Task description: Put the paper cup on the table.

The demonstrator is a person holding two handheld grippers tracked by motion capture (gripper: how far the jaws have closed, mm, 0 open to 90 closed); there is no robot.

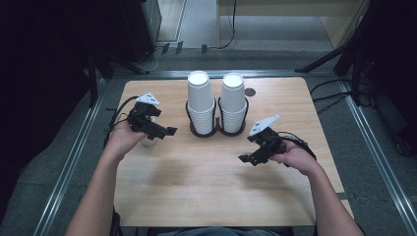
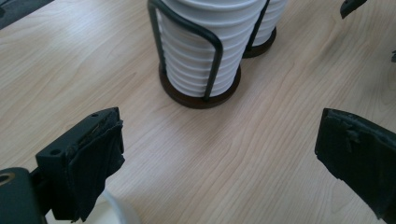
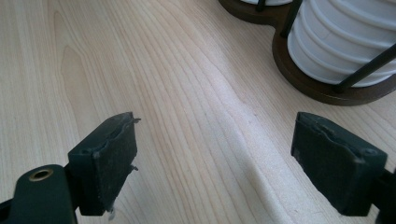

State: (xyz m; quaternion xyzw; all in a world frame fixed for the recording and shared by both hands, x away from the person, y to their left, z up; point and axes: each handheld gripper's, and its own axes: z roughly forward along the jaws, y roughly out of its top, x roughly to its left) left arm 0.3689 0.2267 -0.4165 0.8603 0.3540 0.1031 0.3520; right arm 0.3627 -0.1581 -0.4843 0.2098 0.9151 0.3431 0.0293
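Two stacks of white paper cups, the left stack [image 1: 200, 101] and the right stack [image 1: 232, 100], stand upside down in a black wire holder [image 1: 216, 131] at the table's middle back. My left gripper [image 1: 164, 132] hovers left of the holder, open and holding nothing. In the left gripper view the left stack [image 2: 201, 56] lies ahead between the wide-apart jaws of that gripper [image 2: 224, 140]. A single white cup [image 1: 148, 143] sits just under that hand; its rim [image 2: 116, 212] shows beside the left jaw. My right gripper [image 1: 248, 158] is open over bare wood, right of and nearer than the holder. In its own view the right gripper [image 3: 219, 137] has the cup stack [image 3: 345, 42] at the upper right.
The wooden table [image 1: 206, 187] has broad free room in front of the holder. A small dark round spot [image 1: 250, 92] lies near the back edge. Metal rails [image 1: 74, 162] run along both sides of the table, with cables and stand legs on the floor beyond.
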